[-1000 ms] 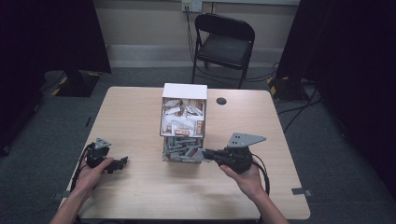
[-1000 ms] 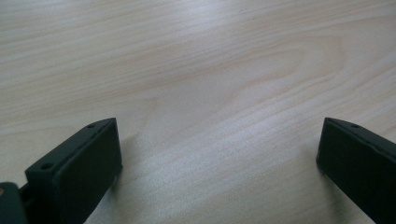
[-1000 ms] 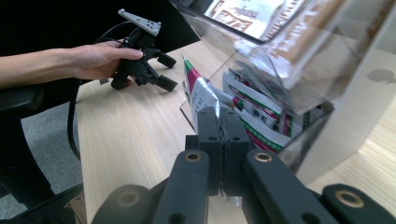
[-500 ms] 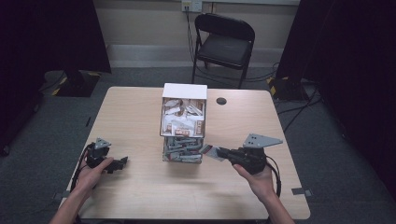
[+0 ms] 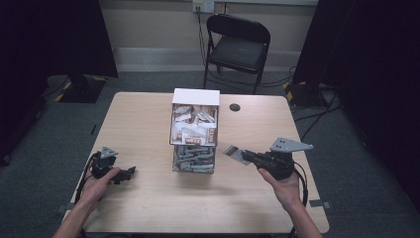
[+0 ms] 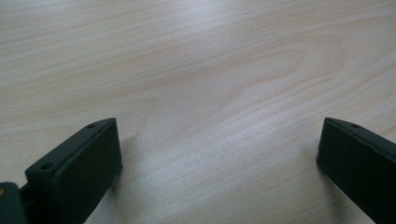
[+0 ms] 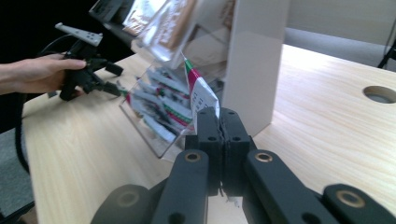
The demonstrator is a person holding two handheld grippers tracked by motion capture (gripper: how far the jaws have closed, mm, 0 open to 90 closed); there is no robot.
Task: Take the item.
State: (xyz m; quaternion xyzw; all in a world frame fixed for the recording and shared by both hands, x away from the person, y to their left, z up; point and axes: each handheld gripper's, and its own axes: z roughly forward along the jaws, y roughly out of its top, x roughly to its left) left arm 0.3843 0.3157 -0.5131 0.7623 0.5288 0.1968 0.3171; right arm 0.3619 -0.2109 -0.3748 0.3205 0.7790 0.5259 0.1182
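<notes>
A tiered display box stands mid-table; its white upper tier holds brown-and-white sachets, and its clear lower bin holds grey packets. My right gripper hovers to the right of the bin, shut on a white packet with red and green stripes. In the right gripper view that packet sticks up from the closed jaws of the right gripper, with the clear bin behind it. My left gripper rests on the table at the left, open, with bare wood between its fingertips.
A round cable hole is set into the wooden table behind and to the right of the box. A black folding chair stands beyond the far edge. The person's left hand holds the left gripper beyond the bin.
My right gripper has drawn back to the right, away from the clear bin, carrying the striped packet. The left gripper has stayed where it was.
</notes>
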